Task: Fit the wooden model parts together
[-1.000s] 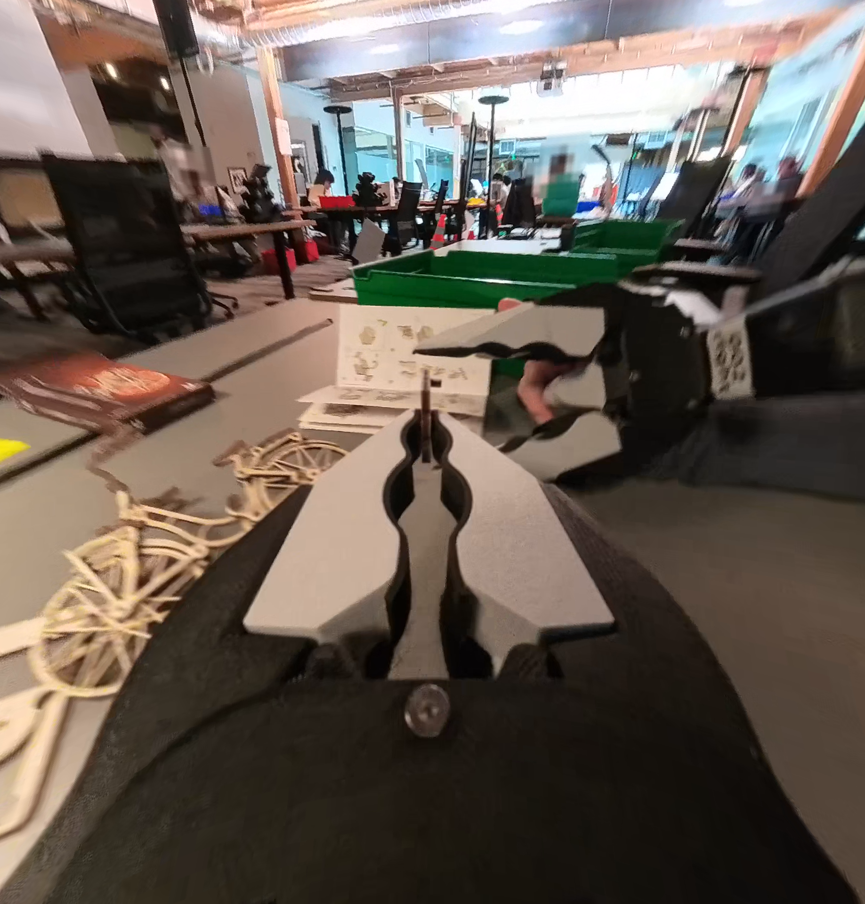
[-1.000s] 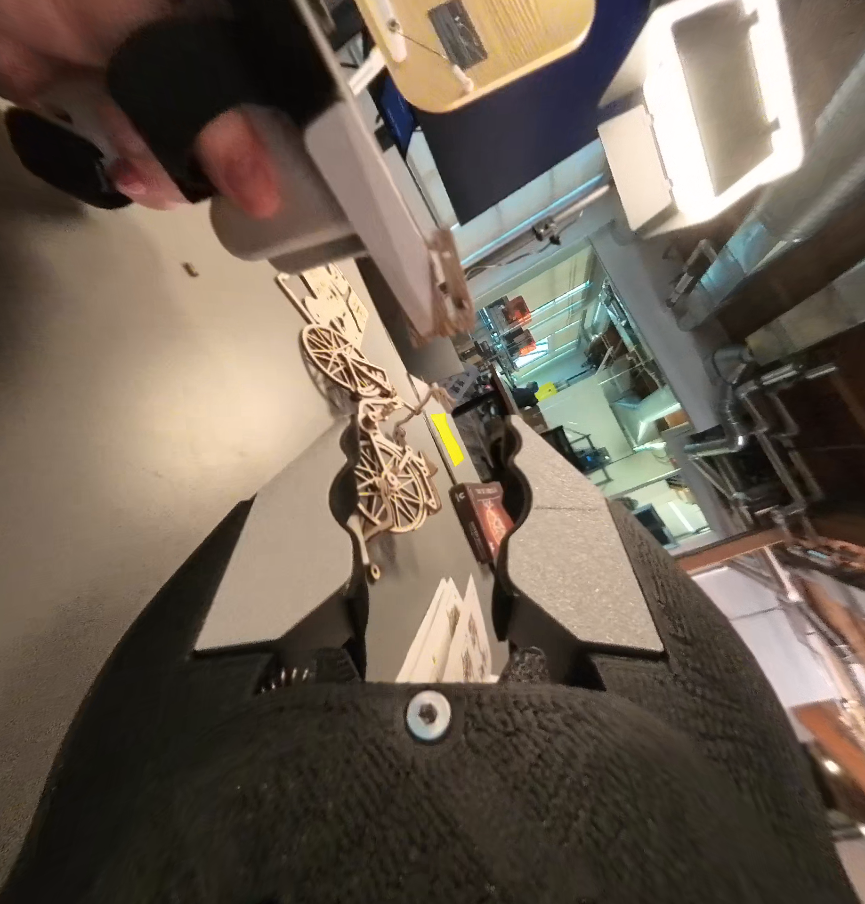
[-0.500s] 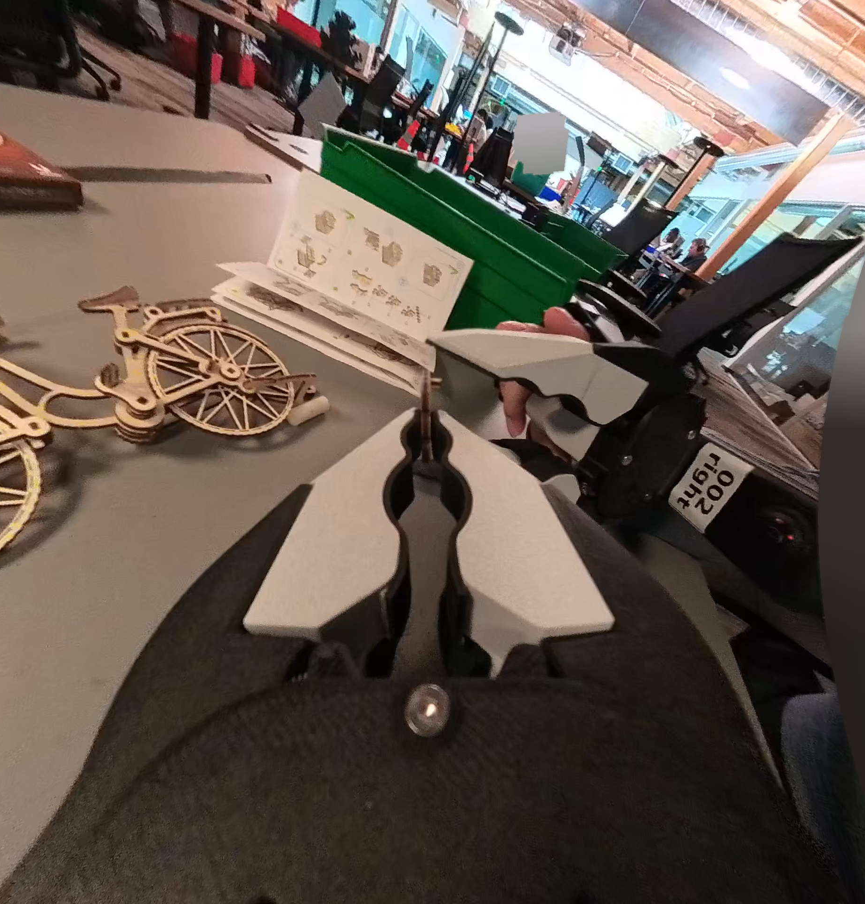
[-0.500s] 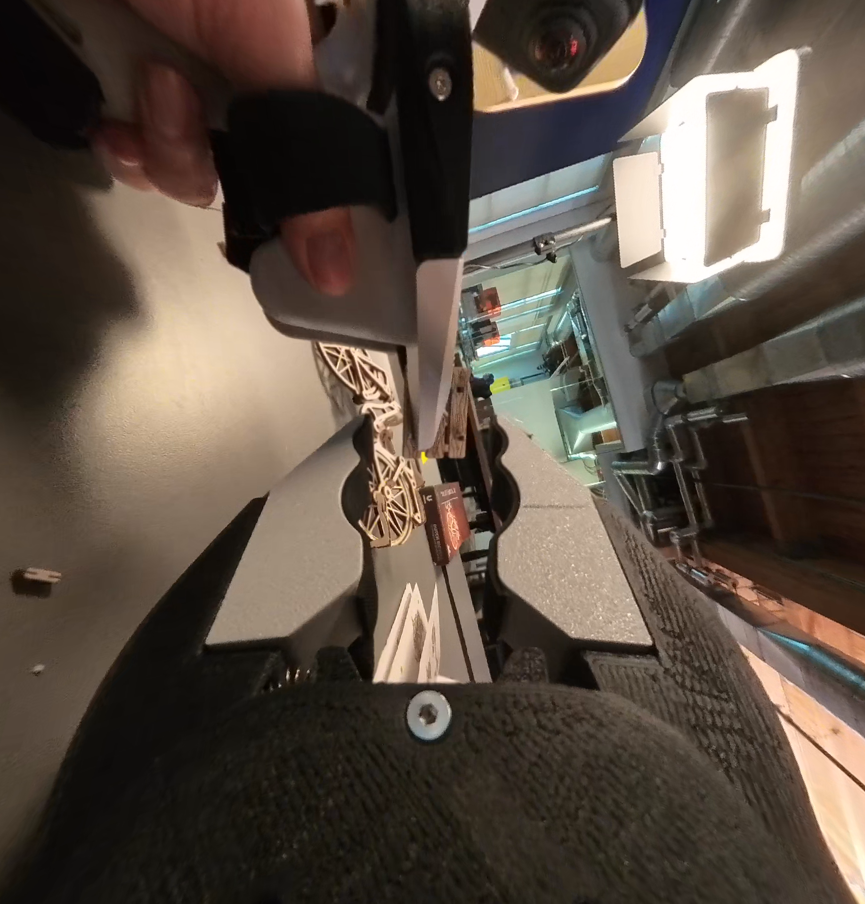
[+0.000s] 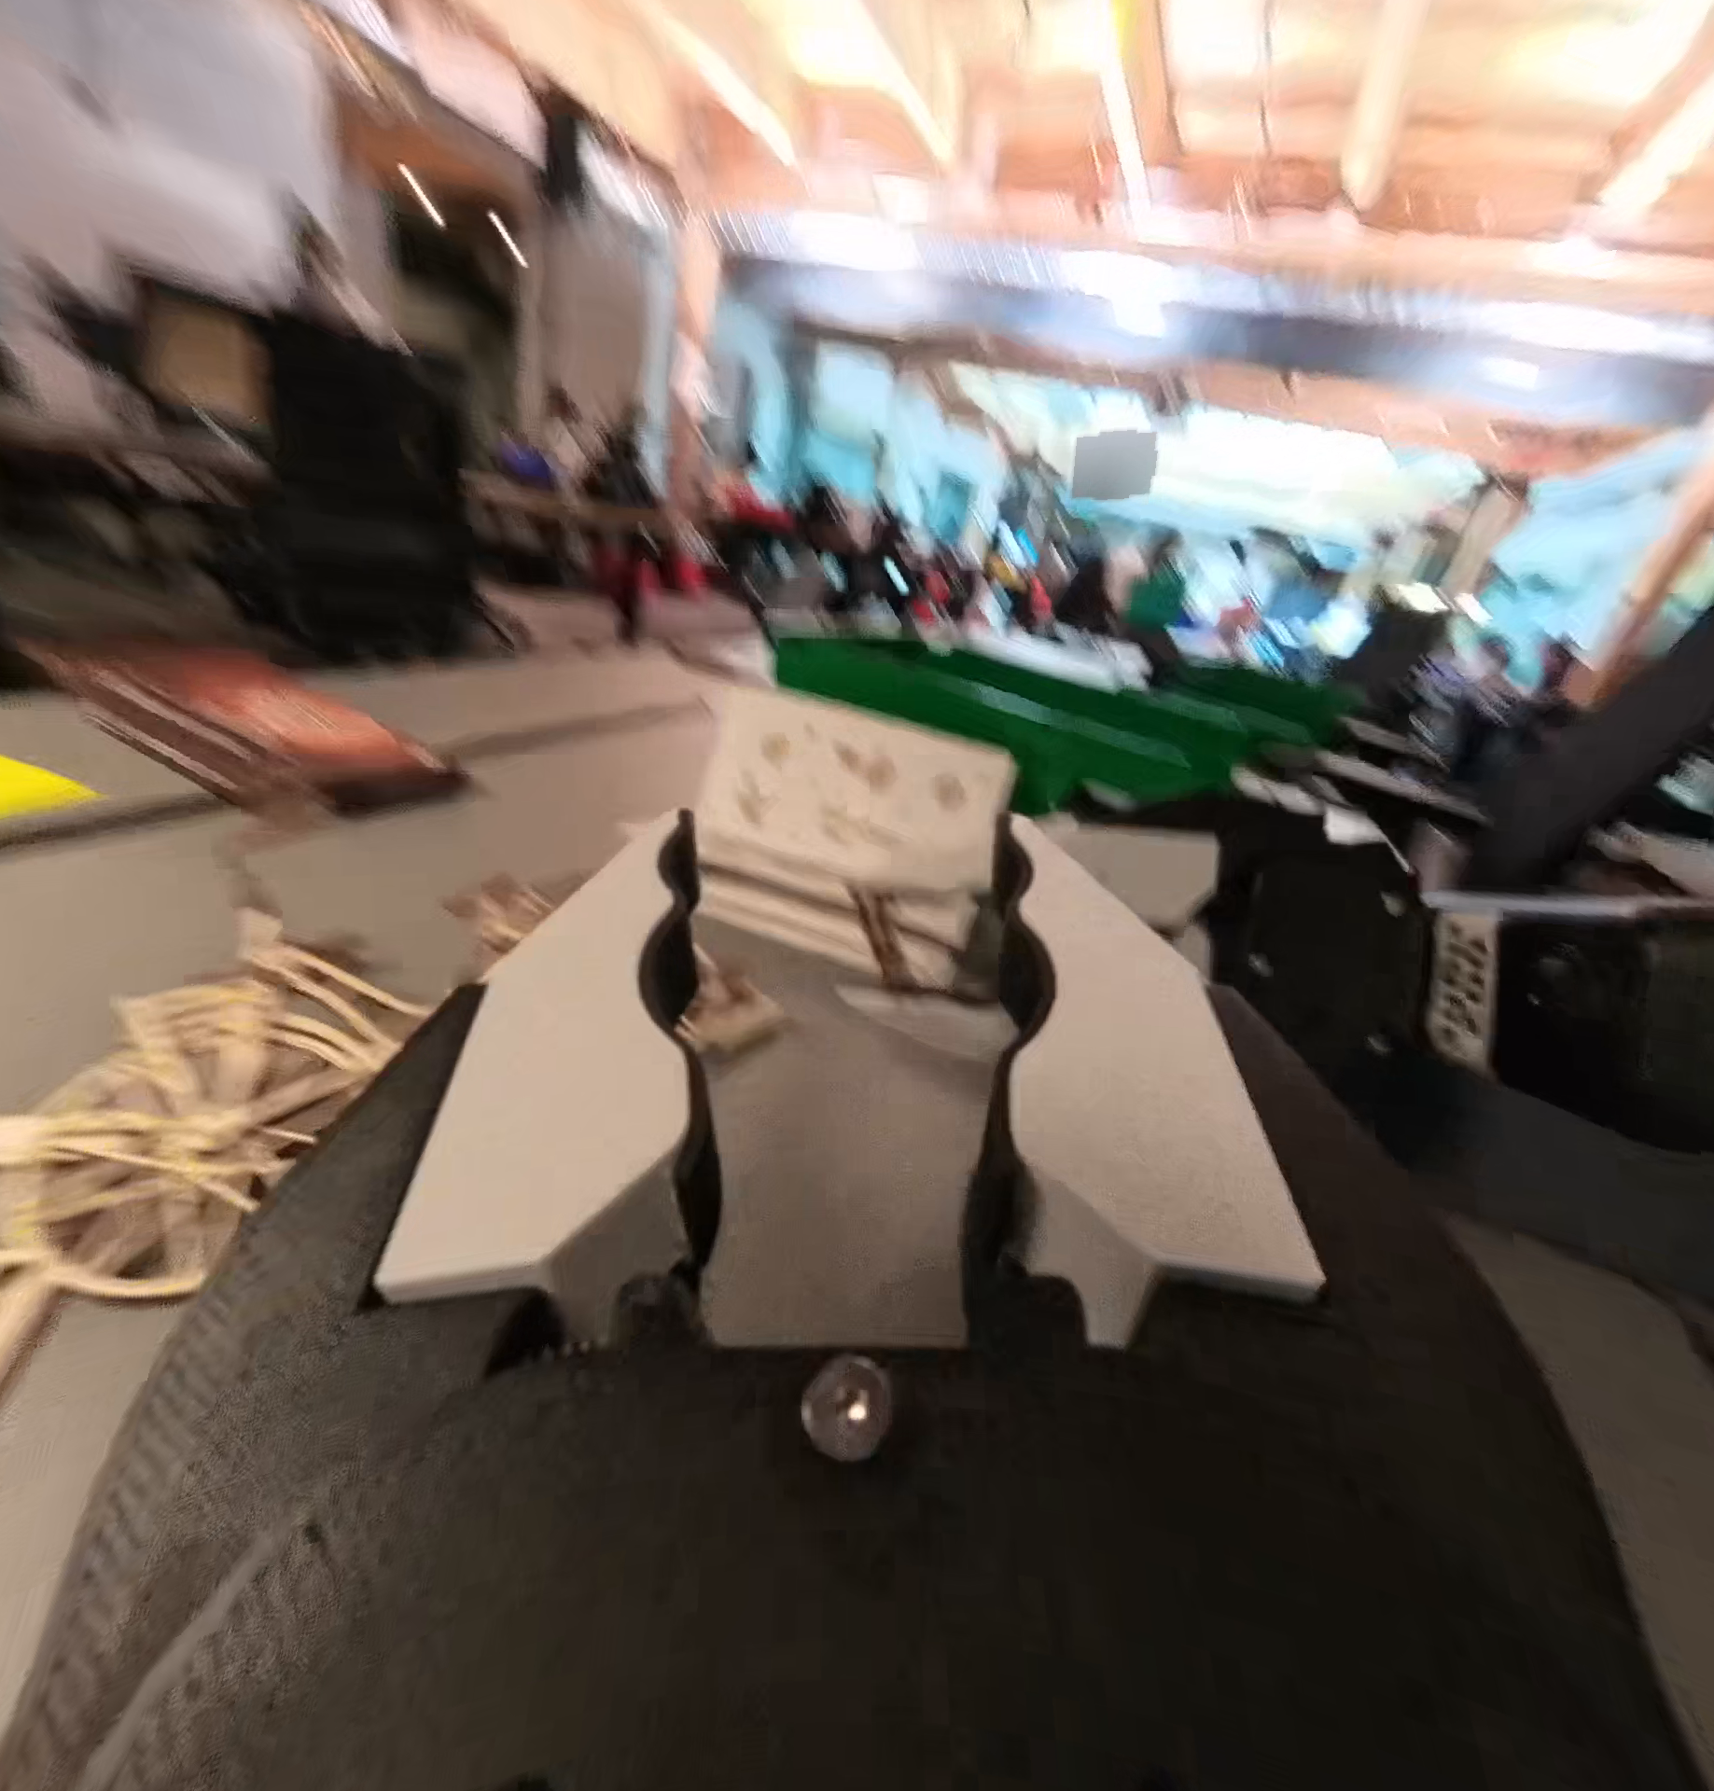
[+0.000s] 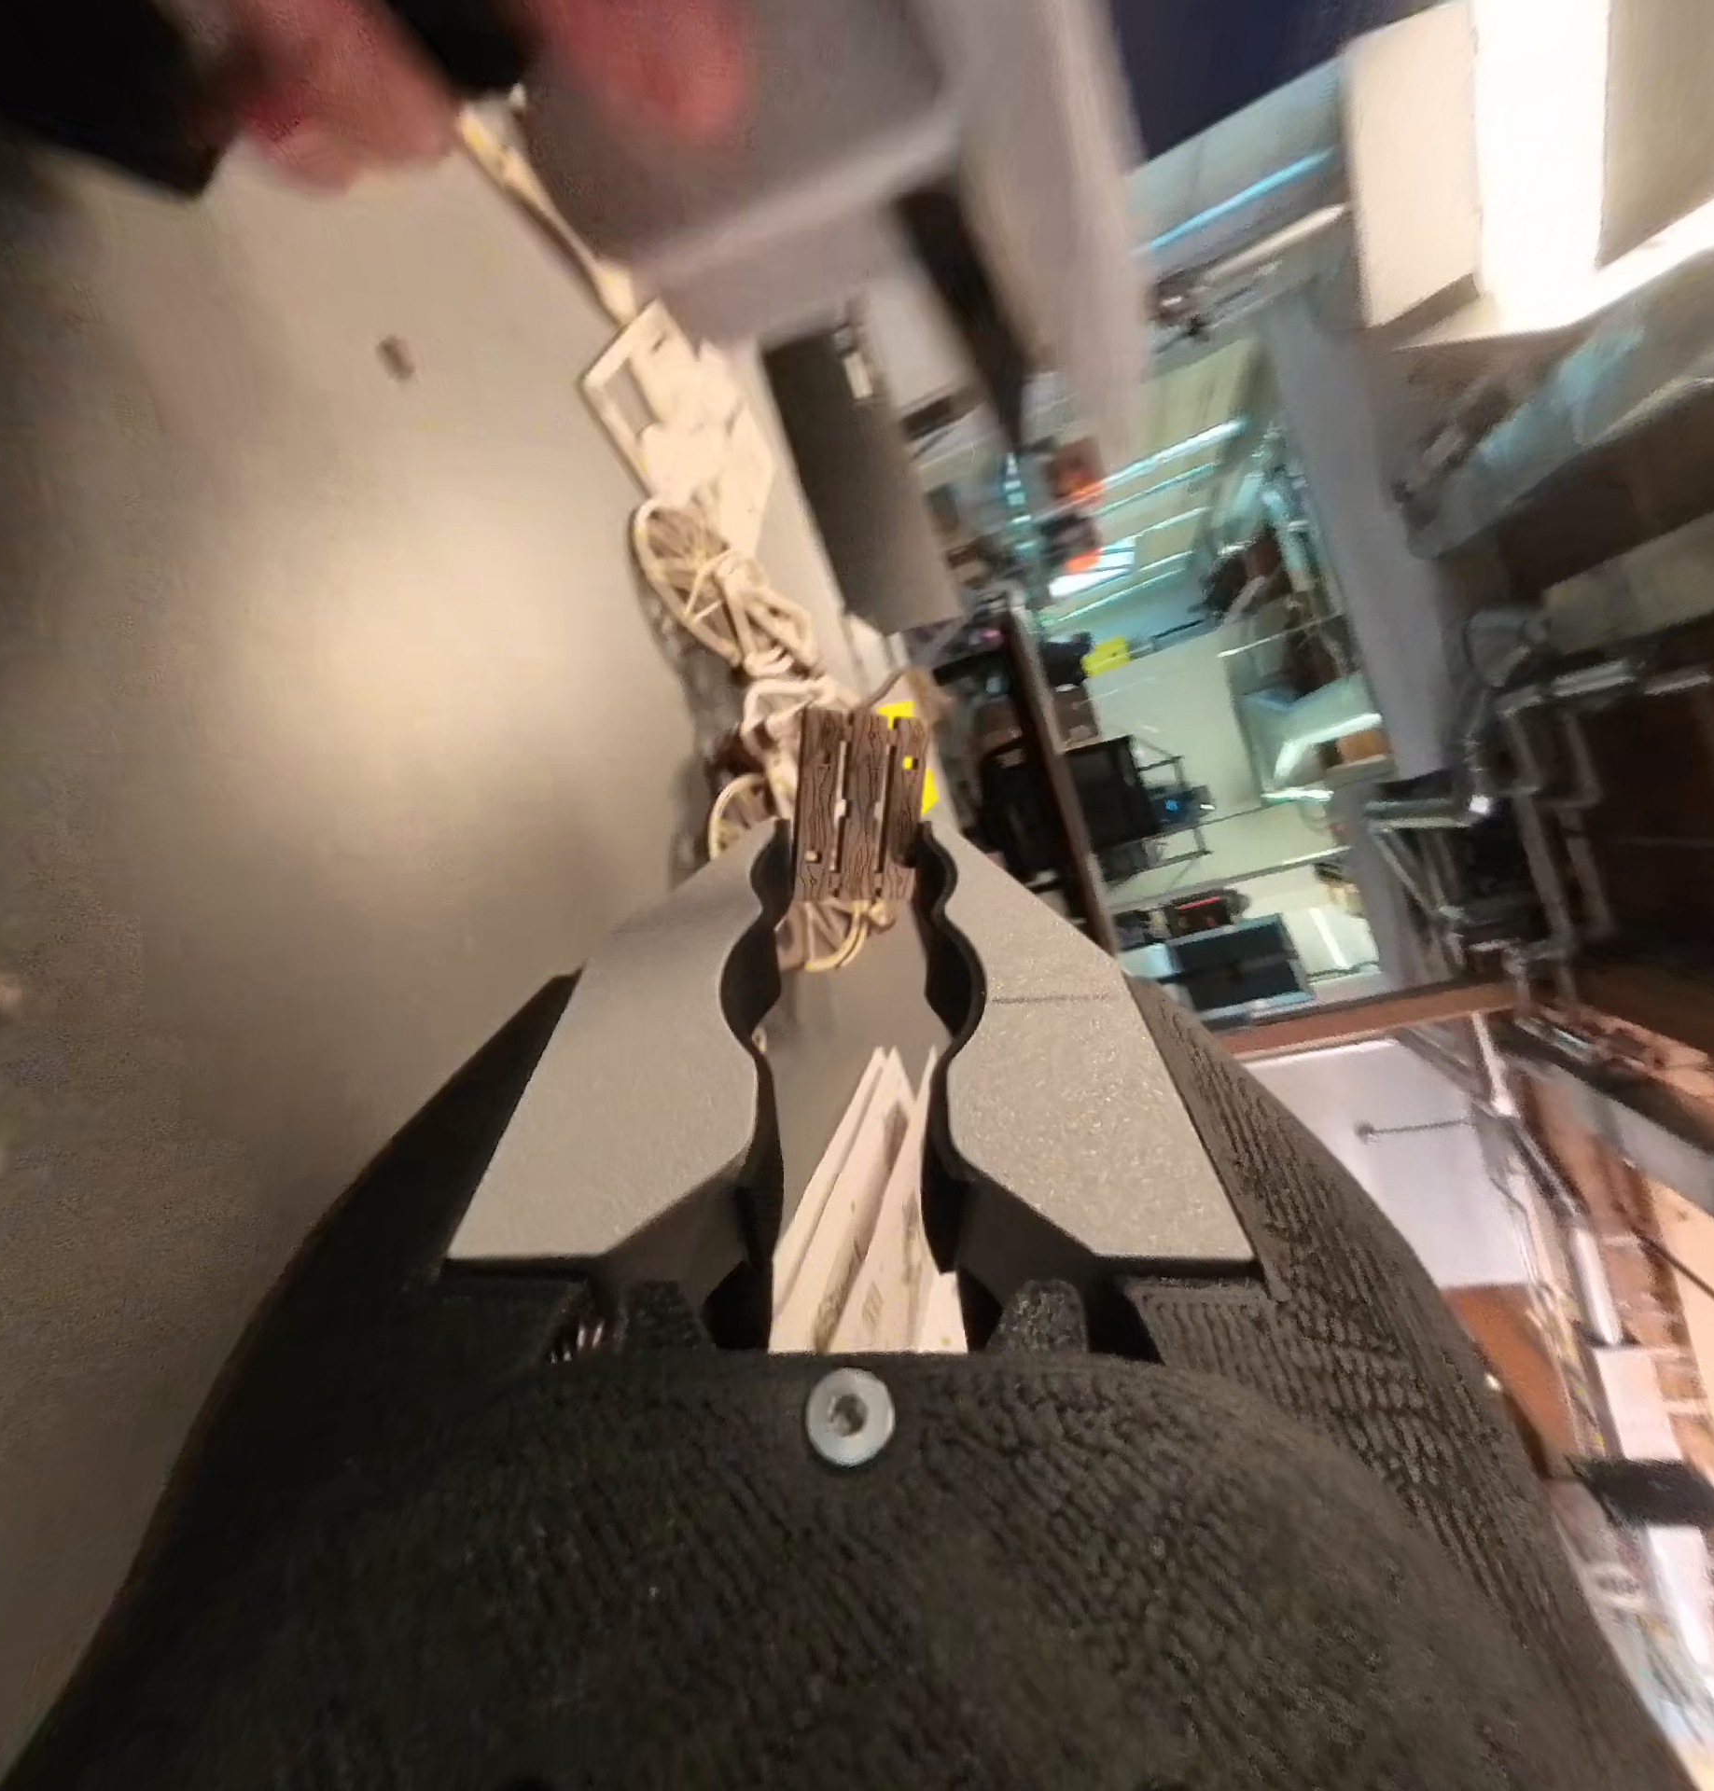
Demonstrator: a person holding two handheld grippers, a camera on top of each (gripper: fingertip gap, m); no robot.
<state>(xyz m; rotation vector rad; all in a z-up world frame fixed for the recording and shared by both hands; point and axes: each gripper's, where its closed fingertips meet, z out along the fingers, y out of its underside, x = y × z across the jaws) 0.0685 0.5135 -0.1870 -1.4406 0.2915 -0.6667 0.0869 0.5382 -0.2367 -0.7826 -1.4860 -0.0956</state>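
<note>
My right gripper point(image 6: 848, 845) is shut on a small dark brown slotted wooden part point(image 6: 857, 804), which stands up between its fingertips. My left gripper point(image 5: 843, 833) is open and empty, low over the grey table point(image 5: 833, 1144). The pale wooden bicycle model point(image 5: 184, 1027) lies on the table to its left and also shows in the right wrist view point(image 6: 727, 601). The left gripper and the hand holding it show blurred at the top of the right wrist view point(image 6: 833, 174). The right gripper's black body point(image 5: 1415, 979) is on the right of the left wrist view.
Instruction sheets point(image 5: 853, 785) lie ahead of the left gripper, with green bins point(image 5: 1008, 707) behind them. A brown box point(image 5: 252, 717) lies at the back left. Small loose wooden bits lie on the table point(image 5: 731, 1013) point(image 6: 394, 357). Both views are motion-blurred.
The left gripper, shut on the brown part before, has opened and pulled away. The right gripper, open before, has closed on that part and now holds it.
</note>
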